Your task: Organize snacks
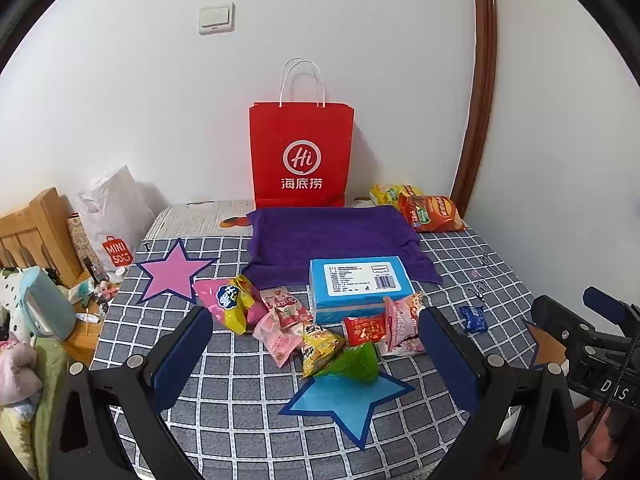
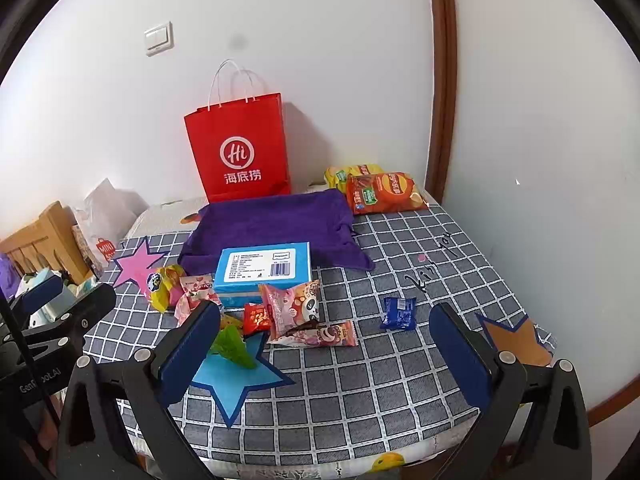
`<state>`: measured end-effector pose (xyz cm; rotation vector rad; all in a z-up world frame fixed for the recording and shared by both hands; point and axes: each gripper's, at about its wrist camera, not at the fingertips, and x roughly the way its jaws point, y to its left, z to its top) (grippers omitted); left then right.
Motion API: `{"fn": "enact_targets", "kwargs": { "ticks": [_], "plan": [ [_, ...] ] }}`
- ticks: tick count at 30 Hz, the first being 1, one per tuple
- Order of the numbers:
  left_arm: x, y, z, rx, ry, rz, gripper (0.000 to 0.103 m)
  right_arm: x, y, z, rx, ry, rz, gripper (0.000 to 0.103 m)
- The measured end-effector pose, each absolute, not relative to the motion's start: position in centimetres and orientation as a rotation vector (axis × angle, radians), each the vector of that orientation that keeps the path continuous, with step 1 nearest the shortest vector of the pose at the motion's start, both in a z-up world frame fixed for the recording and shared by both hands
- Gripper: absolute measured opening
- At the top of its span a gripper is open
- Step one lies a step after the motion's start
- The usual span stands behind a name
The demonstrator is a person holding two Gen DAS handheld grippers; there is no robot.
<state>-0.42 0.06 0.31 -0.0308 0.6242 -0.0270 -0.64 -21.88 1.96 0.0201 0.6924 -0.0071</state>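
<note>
White walls [image 1: 360,20] carry a light switch [image 1: 216,18]; brown wooden trim [image 2: 442,80] curves right, wooden furniture [image 1: 36,228] left

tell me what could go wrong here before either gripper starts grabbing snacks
The snack pile overlaps tightly beside the blue box, so the open left gripper could pinch two packets at once or drag neighbours along.

The green packet is small and crinkly on the blue star; it may slip out of the fingers.

The small blue packet lies apart, nearer the open right gripper, and is easily overlooked.
</note>
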Motion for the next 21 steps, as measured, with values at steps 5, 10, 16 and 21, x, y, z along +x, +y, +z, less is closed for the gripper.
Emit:
{"fn": "enact_targets", "kwargs": {
  "ticks": [5,10,16,21],
  "plan": [
    [-0.47,0.09,0.22,-0.034,0.626,-0.029,0.103,-0.62,-21.80,2.02,0.021,0.694,-0.013,0.103],
    [-0.31,-0.04,0.08,-0.029,0.630,-0.026,0.103,-0.61,-21.81,2.05,0.025,0.692,-0.012,0.103],
    [-0.26,0.08,0.03,-0.029,0.630,-0.026,0.103,-0.57,-21.81,2.02,0.023,0.693,-0.011,0.103],
    [-0.37,0.21,-0.09,-0.031,0.632,-0.028,0.103,-0.48,-21.82,1.96,0.022,0.693,-0.011,0.103]
  ]
}}
